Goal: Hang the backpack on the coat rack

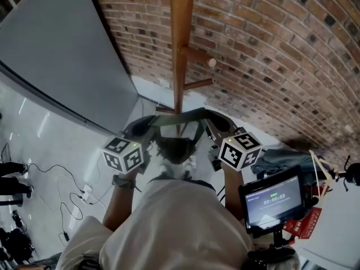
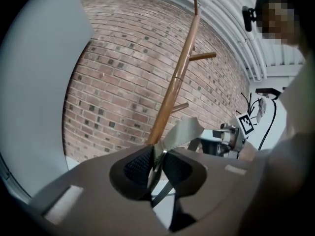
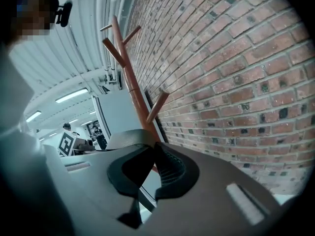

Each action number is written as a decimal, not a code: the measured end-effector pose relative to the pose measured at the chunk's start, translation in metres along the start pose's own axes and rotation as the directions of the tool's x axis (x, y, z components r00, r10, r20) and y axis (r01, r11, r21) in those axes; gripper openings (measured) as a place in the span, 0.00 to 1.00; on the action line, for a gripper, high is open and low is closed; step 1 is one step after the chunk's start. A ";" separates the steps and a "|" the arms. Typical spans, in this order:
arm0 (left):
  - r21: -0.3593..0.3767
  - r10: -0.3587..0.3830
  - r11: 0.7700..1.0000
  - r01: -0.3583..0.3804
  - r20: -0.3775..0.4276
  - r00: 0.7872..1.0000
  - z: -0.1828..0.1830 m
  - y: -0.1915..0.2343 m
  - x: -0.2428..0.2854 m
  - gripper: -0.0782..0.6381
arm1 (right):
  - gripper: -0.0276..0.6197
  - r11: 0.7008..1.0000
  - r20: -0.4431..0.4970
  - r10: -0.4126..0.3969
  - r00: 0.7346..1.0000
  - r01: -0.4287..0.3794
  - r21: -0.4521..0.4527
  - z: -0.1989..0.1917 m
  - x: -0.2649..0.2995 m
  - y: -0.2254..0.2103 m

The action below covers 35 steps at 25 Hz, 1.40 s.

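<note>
The wooden coat rack (image 1: 181, 44) stands against the brick wall, with a short peg (image 1: 200, 58) pointing right. The dark backpack (image 1: 176, 148) hangs in front of my chest, its top strap (image 1: 180, 116) stretched between the two grippers just before the pole. My left gripper (image 1: 143, 129) is shut on the strap's left end, and the grey webbing (image 2: 183, 132) comes out past its jaw tips (image 2: 156, 154). My right gripper (image 1: 217, 127) is shut on the right end, and the strap (image 3: 129, 137) runs left from its closed jaws (image 3: 153, 149). The pole (image 2: 174, 82) rises ahead in both gripper views.
A brick wall (image 1: 281, 49) stands behind the rack and a grey panel (image 1: 56, 55) leans at the left. Cables (image 1: 62, 190) lie on the pale floor. A small screen on a stand (image 1: 271, 198) is at the lower right, beside a heap of things (image 1: 292, 159).
</note>
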<state>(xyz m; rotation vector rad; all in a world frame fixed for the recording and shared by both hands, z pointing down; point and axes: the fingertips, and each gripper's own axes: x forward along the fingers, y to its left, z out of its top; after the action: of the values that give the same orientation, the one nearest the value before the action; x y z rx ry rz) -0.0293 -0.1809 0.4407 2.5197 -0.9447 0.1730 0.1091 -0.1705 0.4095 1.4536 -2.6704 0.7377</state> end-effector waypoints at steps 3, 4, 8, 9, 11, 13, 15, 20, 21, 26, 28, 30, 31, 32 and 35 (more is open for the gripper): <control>-0.005 -0.020 1.000 0.020 -0.028 0.999 -0.007 0.005 0.003 0.17 | 0.06 1.000 -0.011 -0.023 1.000 0.023 0.016 -0.007 0.004 -0.002; -0.006 -0.025 1.000 0.025 -0.036 0.999 -0.009 0.007 0.004 0.17 | 0.06 0.999 -0.015 -0.030 0.999 0.030 0.021 -0.010 0.005 -0.003; -0.013 -0.035 0.999 0.034 -0.063 0.997 -0.018 0.015 0.009 0.17 | 0.06 0.998 -0.033 -0.054 0.998 0.055 0.034 -0.020 0.012 -0.008; -0.016 -0.036 0.999 0.035 -0.070 0.997 -0.021 0.018 0.010 0.17 | 0.06 0.998 -0.038 -0.059 0.998 0.060 0.035 -0.023 0.014 -0.009; -0.019 -0.041 0.999 0.040 -0.084 0.996 -0.025 0.021 0.013 0.17 | 0.06 0.997 -0.045 -0.069 0.997 0.071 0.039 -0.027 0.016 -0.012; -0.021 -0.051 0.999 0.049 -0.099 0.994 -0.029 0.023 0.016 0.17 | 0.06 0.995 -0.051 -0.081 0.995 0.083 0.046 -0.030 0.018 -0.014; -0.025 -0.055 0.998 0.052 -0.111 0.992 -0.032 0.026 0.018 0.17 | 0.06 0.995 -0.062 -0.089 0.994 0.092 0.048 -0.033 0.020 -0.015; -0.035 -0.067 0.997 0.063 -0.131 0.989 -0.039 0.029 0.023 0.17 | 0.06 0.992 -0.078 -0.098 0.992 0.104 0.073 -0.041 0.023 -0.019; -0.035 -0.070 0.997 0.066 -0.134 0.988 -0.040 0.029 0.024 0.17 | 0.06 0.991 -0.079 -0.099 0.992 0.106 0.080 -0.042 0.023 -0.020; -0.034 -0.080 0.997 0.075 -0.145 0.986 -0.042 0.030 0.029 0.17 | 0.06 0.989 -0.085 -0.100 0.991 0.109 0.105 -0.046 0.027 -0.024; -0.034 -0.083 0.996 0.079 -0.147 0.986 -0.043 0.029 0.031 0.17 | 0.06 0.988 -0.085 -0.099 0.991 0.108 0.107 -0.046 0.028 -0.025; -0.034 -0.085 0.996 0.081 -0.148 0.985 -0.042 0.029 0.033 0.17 | 0.06 0.989 -0.084 -0.097 0.992 0.106 0.107 -0.044 0.029 -0.026; -0.034 -0.085 0.996 0.081 -0.148 0.985 -0.042 0.029 0.033 0.17 | 0.06 0.989 -0.084 -0.096 0.992 0.105 0.108 -0.043 0.030 -0.026; -0.034 -0.085 0.996 0.081 -0.149 0.985 -0.042 0.029 0.034 0.17 | 0.06 0.988 -0.084 -0.095 0.992 0.104 0.110 -0.043 0.030 -0.027; -0.038 -0.085 0.996 0.080 -0.153 0.985 -0.044 0.028 0.036 0.17 | 0.06 0.988 -0.090 -0.094 0.992 0.104 0.116 -0.044 0.032 -0.030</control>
<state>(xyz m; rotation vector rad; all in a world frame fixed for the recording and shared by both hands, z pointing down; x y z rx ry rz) -0.0184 -0.2016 0.4998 2.4701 -0.7748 0.3205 0.1058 -0.1911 0.4678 1.5317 -2.5115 0.9450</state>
